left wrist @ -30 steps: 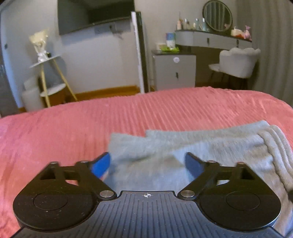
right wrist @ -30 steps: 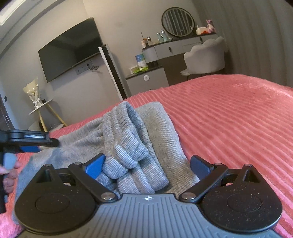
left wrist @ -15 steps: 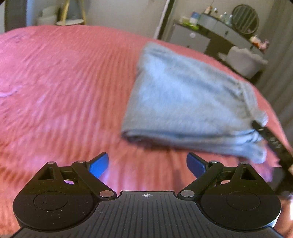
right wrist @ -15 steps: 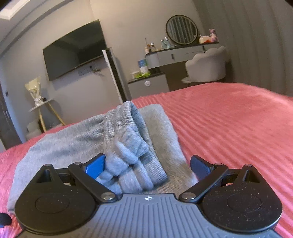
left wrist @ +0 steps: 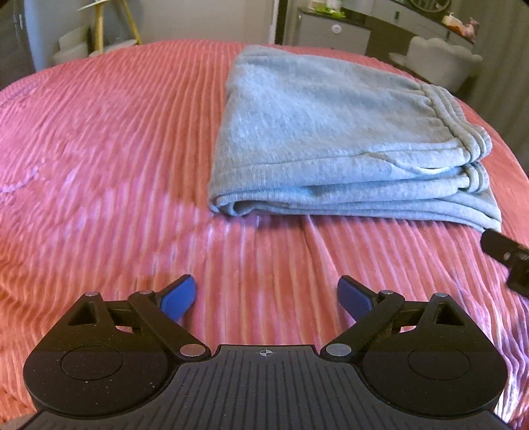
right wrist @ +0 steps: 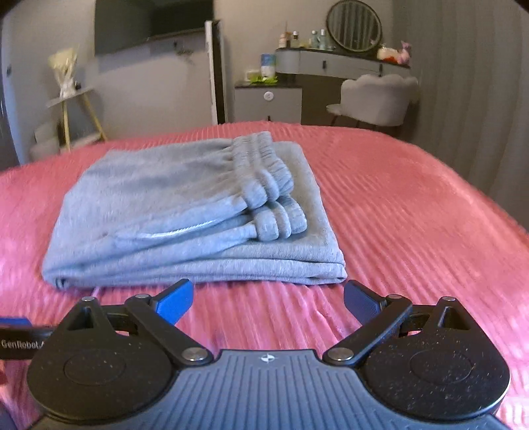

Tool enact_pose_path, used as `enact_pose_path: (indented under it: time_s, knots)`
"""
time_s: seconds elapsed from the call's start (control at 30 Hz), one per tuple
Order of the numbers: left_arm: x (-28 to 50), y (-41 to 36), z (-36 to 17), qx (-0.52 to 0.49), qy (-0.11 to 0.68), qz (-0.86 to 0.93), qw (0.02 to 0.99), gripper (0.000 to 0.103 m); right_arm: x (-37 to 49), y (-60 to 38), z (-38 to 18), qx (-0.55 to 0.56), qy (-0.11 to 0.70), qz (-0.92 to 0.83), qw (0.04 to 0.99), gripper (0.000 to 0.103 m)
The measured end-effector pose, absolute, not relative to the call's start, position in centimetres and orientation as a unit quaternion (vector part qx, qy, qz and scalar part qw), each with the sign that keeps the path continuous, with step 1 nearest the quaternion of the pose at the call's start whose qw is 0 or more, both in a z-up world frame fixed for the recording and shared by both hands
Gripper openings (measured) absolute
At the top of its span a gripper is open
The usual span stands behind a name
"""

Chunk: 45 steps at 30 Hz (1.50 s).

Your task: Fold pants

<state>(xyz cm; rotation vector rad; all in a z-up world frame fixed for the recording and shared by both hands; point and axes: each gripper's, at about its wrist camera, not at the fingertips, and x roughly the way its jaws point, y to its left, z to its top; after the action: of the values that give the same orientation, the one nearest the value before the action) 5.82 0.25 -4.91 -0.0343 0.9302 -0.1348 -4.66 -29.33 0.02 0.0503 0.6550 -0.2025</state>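
Note:
The grey pants lie folded in a compact stack on the pink ribbed bedspread, with the elastic waistband on top at the right. They also show in the right wrist view. My left gripper is open and empty, hovering over the bedspread in front of the stack. My right gripper is open and empty, just in front of the stack's near edge. Part of the right gripper shows at the right edge of the left wrist view.
Beyond the bed stand a grey cabinet, a vanity with a round mirror, a white chair, a wall television and a small side table.
Both grippers have pulled back from the pants, which now lie untouched in front of them. The left gripper also rose and tilted down toward the bed.

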Motion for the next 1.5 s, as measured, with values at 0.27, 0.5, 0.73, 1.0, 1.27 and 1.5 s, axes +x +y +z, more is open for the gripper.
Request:
enact_pose_path:
  time_s: [0.27,0.5,0.73,1.0,1.27,1.5]
  knots:
    - [5.1,0.6,-4.3,-0.019,0.436,-0.053,0.898,0.097,-5.6,-25.9,-0.1,-0.057,0.34,-0.084,0.935,0.098]
    - [5.4,0.3,-4.7,-0.009,0.447,-0.048,0.893,0.097,-5.4,-25.4,-0.5,-0.076,0.342,-0.086,0.932,0.098]
    - [5.1,-0.6,-4.9,0.026,0.437,-0.047,0.898,0.097,-5.4,-25.4,-0.5,-0.07,0.337,-0.073,0.936,0.098]
    - [5.2,-0.8,-5.3,0.038,0.439,-0.048,0.896,0.097,-5.2,-26.4,-0.3,-0.038,0.337,-0.074,0.938,0.098]
    - [5.3,-0.8,-5.4,0.037,0.443,-0.048,0.895,0.097,-5.1,-26.9,-0.3,-0.02,0.337,-0.075,0.938,0.098]
    - [5.3,-0.9,-5.4,0.04,0.442,-0.05,0.895,0.097,-5.1,-26.9,-0.2,-0.02,0.336,-0.074,0.939,0.098]
